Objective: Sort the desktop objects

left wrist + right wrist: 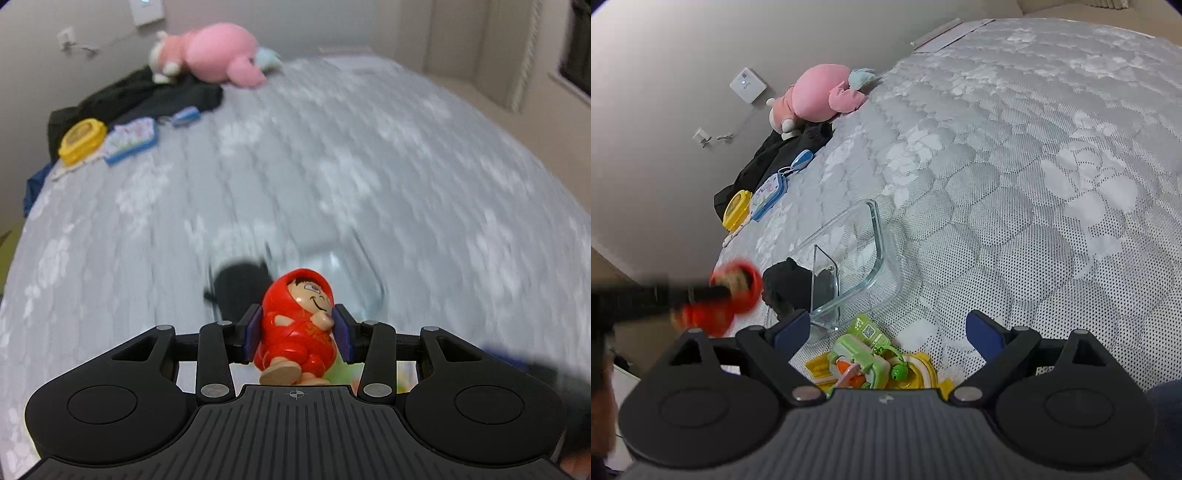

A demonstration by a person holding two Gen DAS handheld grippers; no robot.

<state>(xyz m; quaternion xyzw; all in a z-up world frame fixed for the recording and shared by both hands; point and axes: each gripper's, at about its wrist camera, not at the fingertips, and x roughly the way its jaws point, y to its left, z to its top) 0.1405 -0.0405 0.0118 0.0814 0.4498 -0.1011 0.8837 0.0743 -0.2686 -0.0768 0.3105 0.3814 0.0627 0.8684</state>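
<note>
We have the left gripper clamped on the red hooded figurine, blue pads pressed to both its sides, the toy held up off the bed. The glass container is our landmark: from the right wrist view the figurine shows as a red blur just left of it, at the tip of the left gripper. A black object sits against the container's left side, probably partly inside, though the glass makes that hard for us to judge. Our right gripper stands spread wide and holds nothing, hovering on the container's near side above a green toy lying on a yellow item. Well beyond the container, toward the wall, we see a yellow case, a blue-edged case, dark clothing and a pink plush.
</note>
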